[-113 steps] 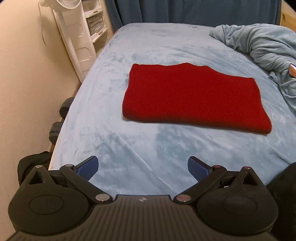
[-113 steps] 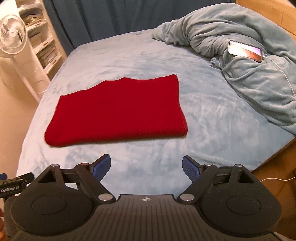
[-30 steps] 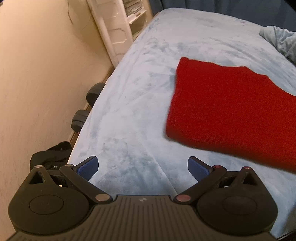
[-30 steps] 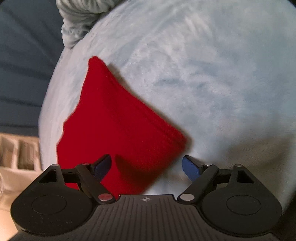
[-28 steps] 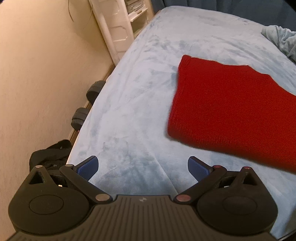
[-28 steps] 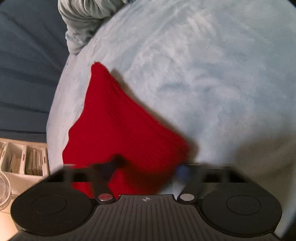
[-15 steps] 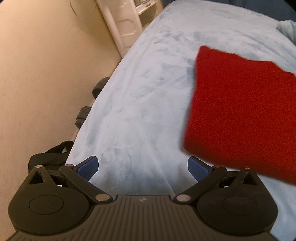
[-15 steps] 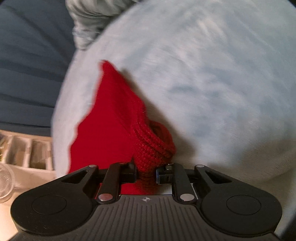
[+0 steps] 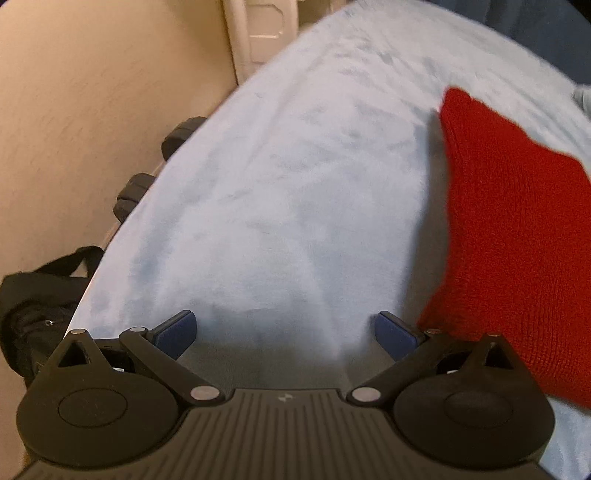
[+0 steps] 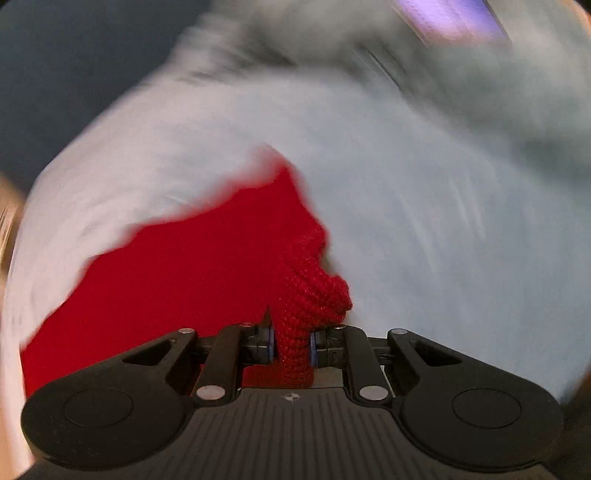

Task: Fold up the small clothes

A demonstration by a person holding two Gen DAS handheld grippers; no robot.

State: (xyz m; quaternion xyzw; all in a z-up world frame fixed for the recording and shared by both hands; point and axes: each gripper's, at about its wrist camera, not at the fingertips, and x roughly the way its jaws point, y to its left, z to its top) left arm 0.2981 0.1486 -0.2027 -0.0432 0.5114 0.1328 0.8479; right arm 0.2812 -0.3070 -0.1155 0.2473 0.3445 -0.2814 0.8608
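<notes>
Red knit garment (image 10: 207, 273) (chunky, bunched) pinched by right tongs (image 10: 291, 349).

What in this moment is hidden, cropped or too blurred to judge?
- Right wrist: motion blur smears the red knit garment edges and blanket; the bright object above is unidentifiable.
- Right gripper: the fingers hide the pinched part.
- Left wrist: the frame edge crops the garment; left gripper open.

Pale blue bed (image 9: 280, 206) beside beige wall (image 9: 74, 110), black bag (image 9: 33, 295) and two dark dumbbells (image 9: 155, 166) below its edge, white shelf unit (image 9: 258, 29) behind, rumpled blanket (image 10: 461, 85) blurred.
</notes>
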